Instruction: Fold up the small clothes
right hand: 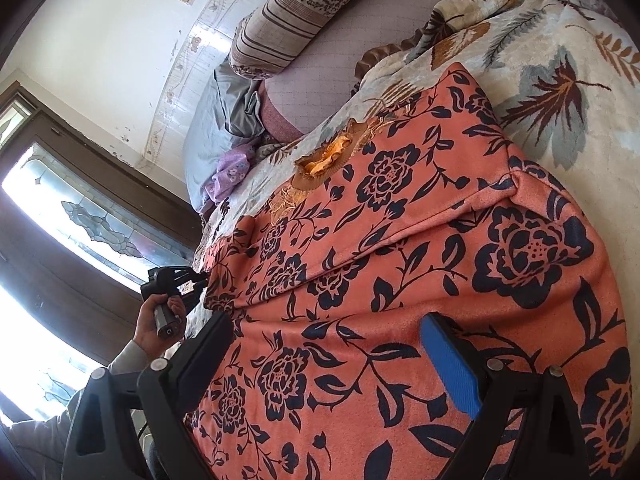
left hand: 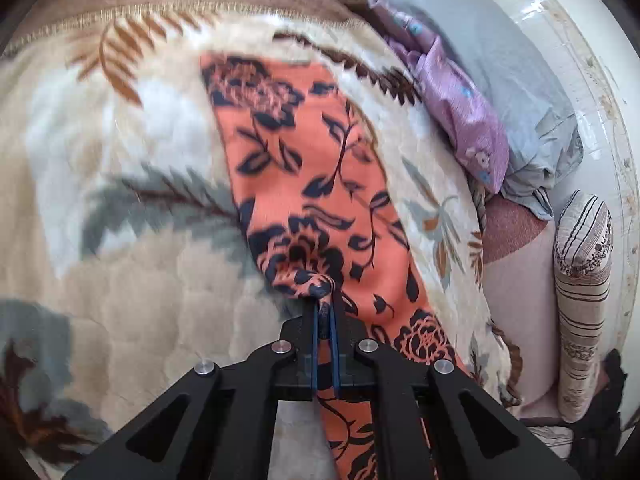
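Left tool [left hand: 325, 304] pinching bunched edge of orange floral garment [left hand: 304, 168], spread on blanket [left hand: 132, 208] toward 12 o'clock; right tool [right hand: 332, 364] spread, hovering; next: carry edge across for fold

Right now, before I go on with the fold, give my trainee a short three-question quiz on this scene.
1. True or false: the left gripper is shut on a pinch of the orange floral garment.
2. The right gripper is: A) wide open over the garment, B) shut on the striped pillow, C) out of view.
3. Fill in: the garment lies on a leaf-patterned ____.

Key: 1 true; 2 A; 3 blanket.
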A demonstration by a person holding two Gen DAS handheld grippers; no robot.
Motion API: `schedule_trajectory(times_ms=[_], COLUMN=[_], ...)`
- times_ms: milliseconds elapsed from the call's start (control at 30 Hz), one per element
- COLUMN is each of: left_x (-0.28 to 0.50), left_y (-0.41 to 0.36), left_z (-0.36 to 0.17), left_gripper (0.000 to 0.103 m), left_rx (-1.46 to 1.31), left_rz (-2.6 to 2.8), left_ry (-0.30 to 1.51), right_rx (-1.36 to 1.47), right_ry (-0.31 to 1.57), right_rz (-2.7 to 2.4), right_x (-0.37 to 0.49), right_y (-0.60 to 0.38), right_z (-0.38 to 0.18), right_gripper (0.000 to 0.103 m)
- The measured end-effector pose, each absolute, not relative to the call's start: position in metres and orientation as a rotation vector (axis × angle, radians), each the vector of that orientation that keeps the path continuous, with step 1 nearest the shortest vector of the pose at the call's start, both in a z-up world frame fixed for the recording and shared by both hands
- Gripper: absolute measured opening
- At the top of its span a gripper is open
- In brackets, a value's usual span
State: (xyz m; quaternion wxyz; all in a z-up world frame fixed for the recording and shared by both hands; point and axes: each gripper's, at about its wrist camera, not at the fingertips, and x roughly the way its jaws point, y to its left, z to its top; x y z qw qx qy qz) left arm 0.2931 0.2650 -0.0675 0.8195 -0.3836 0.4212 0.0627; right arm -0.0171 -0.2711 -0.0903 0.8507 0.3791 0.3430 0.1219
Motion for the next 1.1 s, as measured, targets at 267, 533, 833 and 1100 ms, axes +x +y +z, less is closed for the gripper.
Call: schedule_trajectory(times_ms=[267, 533, 833, 1100], left_x=[0.233, 0.201, 0.218, 0.267], left_y=[0.292, 0.356, 0.219, 0.101], left_z=[-0.006, -0.062, 0.004, -0.056], left_gripper=[0.017, 0.047, 0.064, 0.062], left_rx=[-0.535, -0.767, -0.470, -0.231], left_rz=[0.336, 0.537, -0.049, -0.185], left_ry=[0.629, 0.770, 0.779, 1.091], right_rx=[0.795, 0.825, 0.819, 0.842], right_ry=[0.723, 0.704, 0.683, 0.659], right_rz=[0.256, 0.231, 0.248, 0.239], right_x=[-0.008, -0.019, -0.022, -0.028], right_y=[-0.267, -0.277, -0.275, -0.286], right_z=[-0.090, -0.091, -0.083, -0.080], right_gripper=[0.096, 0.096, 0.096, 0.096])
